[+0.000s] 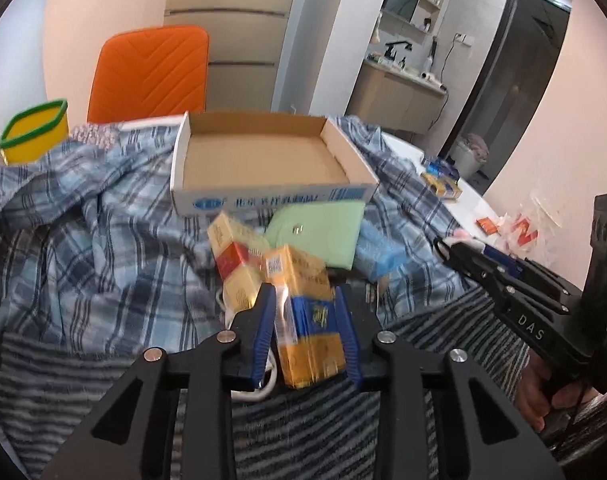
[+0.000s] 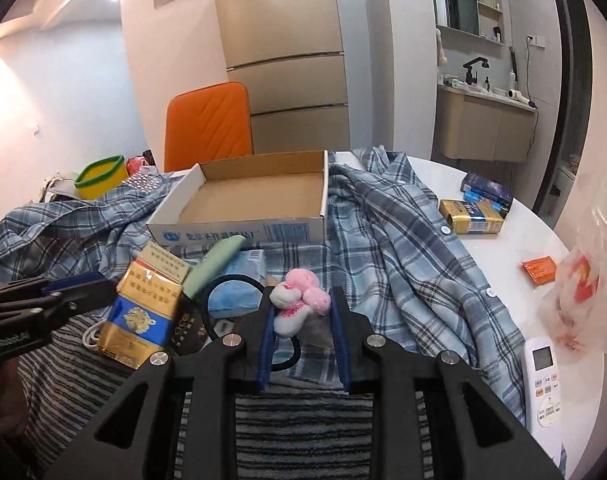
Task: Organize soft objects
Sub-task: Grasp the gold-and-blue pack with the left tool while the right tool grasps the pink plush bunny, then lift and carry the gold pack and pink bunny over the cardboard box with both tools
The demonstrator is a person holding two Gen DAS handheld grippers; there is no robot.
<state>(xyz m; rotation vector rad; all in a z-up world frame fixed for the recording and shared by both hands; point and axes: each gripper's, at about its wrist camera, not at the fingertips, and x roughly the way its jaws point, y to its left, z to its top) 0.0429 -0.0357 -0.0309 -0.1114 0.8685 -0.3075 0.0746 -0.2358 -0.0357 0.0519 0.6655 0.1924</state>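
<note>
Near the bottom centre of each view, both tongs grip: left gripper (image 1: 305, 320) clamps a yellow-and-blue pack (image 1: 307, 320), right gripper (image 2: 301, 324) pinches a pink plush toy (image 2: 299, 304). Upper centre, the cardboard box (image 2: 239, 232) looks empty; the sorting seems barely begun.

The shirt (image 2: 383, 240) has a blue, white and grey check pattern. The cloth (image 2: 327, 432) under it has dark grey and white stripes. The cardboard box (image 2: 239, 236) is white outside with blue print, brown inside. The pack (image 1: 307, 320) is yellow-gold with a blue band. The plush toy (image 2: 299, 300) is pink and white. The chair (image 2: 207, 124) is orange. The cup (image 1: 35, 132) is yellow with a green rim.
</note>
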